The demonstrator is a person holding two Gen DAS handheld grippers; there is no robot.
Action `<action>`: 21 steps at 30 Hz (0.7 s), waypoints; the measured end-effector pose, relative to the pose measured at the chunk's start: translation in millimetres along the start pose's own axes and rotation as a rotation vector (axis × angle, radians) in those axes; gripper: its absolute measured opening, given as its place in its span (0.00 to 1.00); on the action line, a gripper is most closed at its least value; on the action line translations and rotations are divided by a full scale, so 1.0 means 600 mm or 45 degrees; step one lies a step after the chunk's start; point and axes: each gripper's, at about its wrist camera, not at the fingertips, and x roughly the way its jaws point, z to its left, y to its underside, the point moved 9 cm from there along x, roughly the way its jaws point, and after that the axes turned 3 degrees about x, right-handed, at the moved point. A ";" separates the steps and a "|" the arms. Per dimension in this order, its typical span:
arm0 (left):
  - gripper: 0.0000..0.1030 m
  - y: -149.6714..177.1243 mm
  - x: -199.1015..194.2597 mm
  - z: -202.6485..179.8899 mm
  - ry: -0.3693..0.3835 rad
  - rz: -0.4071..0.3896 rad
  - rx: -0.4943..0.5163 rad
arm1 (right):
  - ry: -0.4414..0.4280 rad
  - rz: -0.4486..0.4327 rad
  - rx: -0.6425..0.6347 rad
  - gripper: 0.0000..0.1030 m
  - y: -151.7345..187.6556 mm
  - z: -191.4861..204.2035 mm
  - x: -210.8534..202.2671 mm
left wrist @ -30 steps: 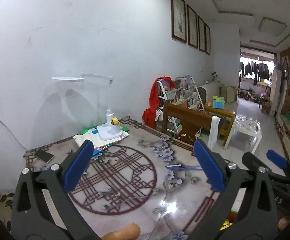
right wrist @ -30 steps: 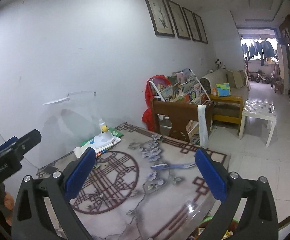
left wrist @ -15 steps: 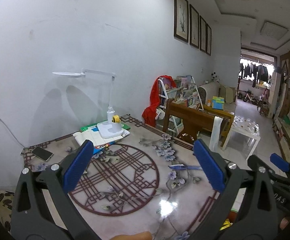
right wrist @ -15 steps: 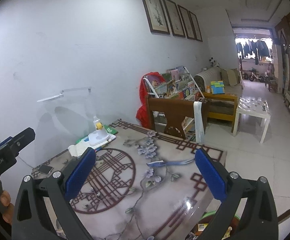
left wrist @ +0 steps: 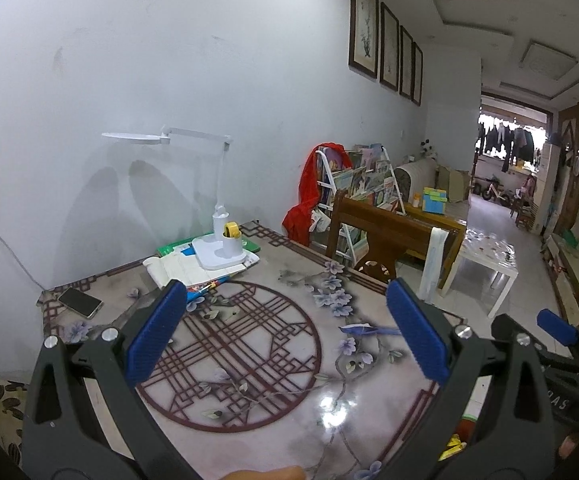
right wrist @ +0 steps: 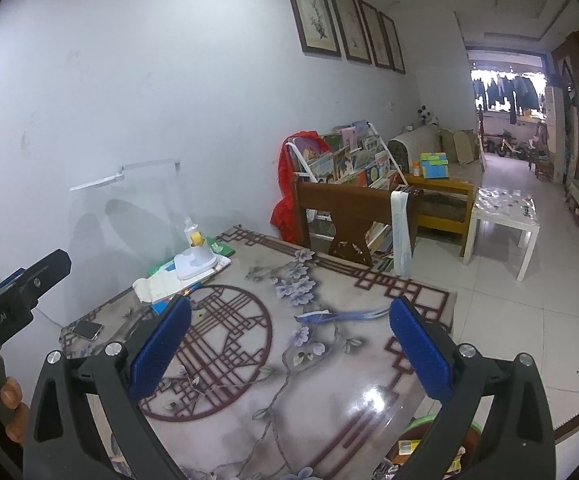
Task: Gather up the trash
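The glossy patterned tabletop (left wrist: pixel 273 364) is reflecting glare. The white plastic desk lamp (left wrist: pixel 221 248) is looking smooth; the dark wooden chair (right wrist: pixel 345 208) polished; the left hand-held gripper (left wrist: pixel 285 340) is showing ribbed blue pads (left wrist: pixel 151 340).

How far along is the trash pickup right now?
Looks nearly done or not started; I cannot tell which. Both the left gripper and right gripper are open and empty above the table, which shows no loose trash, only a lamp, papers and a phone. A green bin with wrappers sits at the table's near edge.
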 end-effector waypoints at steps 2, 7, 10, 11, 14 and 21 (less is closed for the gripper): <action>0.95 0.004 0.003 0.007 -0.006 0.007 -0.007 | -0.005 0.012 -0.008 0.93 0.003 0.004 0.007; 0.95 0.008 0.011 0.017 -0.023 0.023 -0.017 | -0.017 0.037 -0.015 0.93 0.009 0.008 0.023; 0.95 0.009 0.019 0.023 -0.035 0.033 -0.019 | -0.024 0.056 -0.014 0.93 0.013 0.010 0.037; 0.95 0.011 0.022 0.025 -0.040 0.039 -0.018 | -0.027 0.062 -0.014 0.93 0.013 0.011 0.042; 0.95 0.016 0.031 0.031 -0.050 0.056 -0.020 | -0.033 0.087 -0.015 0.93 0.018 0.014 0.058; 0.95 0.043 0.070 0.059 -0.070 0.138 -0.066 | -0.052 0.168 -0.019 0.93 0.040 0.028 0.114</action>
